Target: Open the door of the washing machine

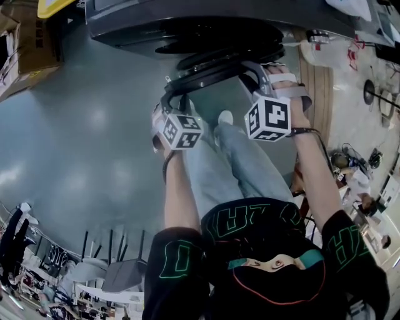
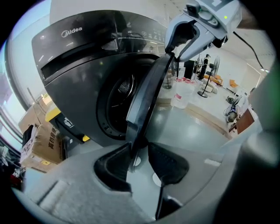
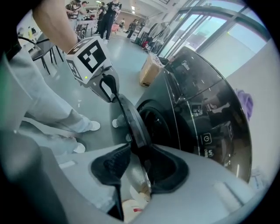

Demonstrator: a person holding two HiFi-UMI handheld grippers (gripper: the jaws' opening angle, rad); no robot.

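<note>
A dark grey front-loading washing machine [image 1: 187,19] [image 2: 74,65] [image 3: 205,113] stands ahead of me. Its round door [image 1: 225,62] [image 2: 146,96] [image 3: 131,118] is swung partly out, and the drum opening [image 2: 120,94] shows behind it. The left gripper [image 1: 177,99] [image 2: 139,159] [image 3: 111,94] is shut on one side of the door's rim. On the opposite side of the rim the right gripper [image 1: 259,74] [image 3: 139,157] [image 2: 173,51] is shut as well. In each gripper view the rim runs edge-on between the two pads.
The person's legs [image 1: 231,162] [image 3: 48,109] stand just in front of the door. Cardboard boxes [image 1: 25,50] [image 2: 41,144] [image 3: 151,70] sit beside the machine. A clear plastic container [image 2: 181,94] and a wooden strip [image 1: 315,87] lie on the other side. Chairs [image 1: 119,262] stand behind.
</note>
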